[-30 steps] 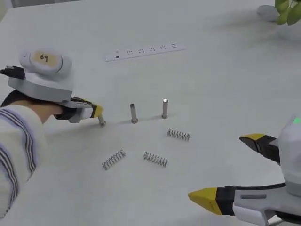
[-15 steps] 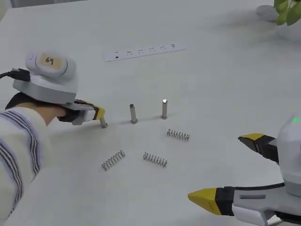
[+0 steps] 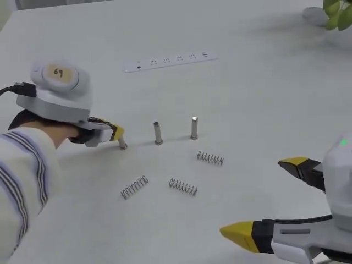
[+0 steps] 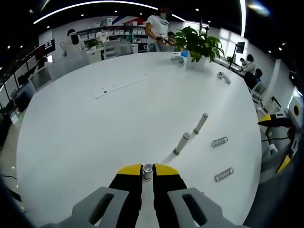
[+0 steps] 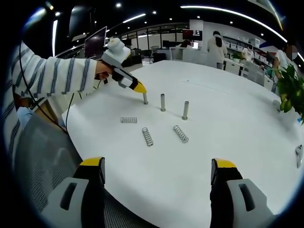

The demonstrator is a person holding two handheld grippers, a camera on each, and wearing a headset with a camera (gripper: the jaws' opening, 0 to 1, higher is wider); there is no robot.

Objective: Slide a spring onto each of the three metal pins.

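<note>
Pins stand upright in a row near the middle of the head view. We see three short, silvery metal posts on a white table (image 3: 247, 93). The left pin (image 3: 122, 144) sits between the yellow tips of the left gripper (image 3: 119, 135). In the left gripper view those jaws are drawn narrow, with the pin's top caught between them. The middle pin (image 3: 158, 133) and the right pin (image 3: 194, 127) stand free and are spaced apart.

Below the row, three thin wire coils lie flat on the table, none of them on a pin. We see the left spring (image 3: 134, 187) and the middle spring (image 3: 182, 186) near each other. The right spring (image 3: 210, 158) lies just below the right pin.

At the lower right of the head view, the right gripper (image 3: 267, 198) hangs with its jaws spread wide and nothing between them. It is well apart from the springs.

We see bare tabletop all around the pins and between the springs and the right gripper. A power strip (image 3: 172, 60) lies well above the row, and plant (image 3: 338, 14) leaves show at the upper right corner. In the right gripper view, the table's curved near edge runs along the lower left, just ahead of the jaws.
</note>
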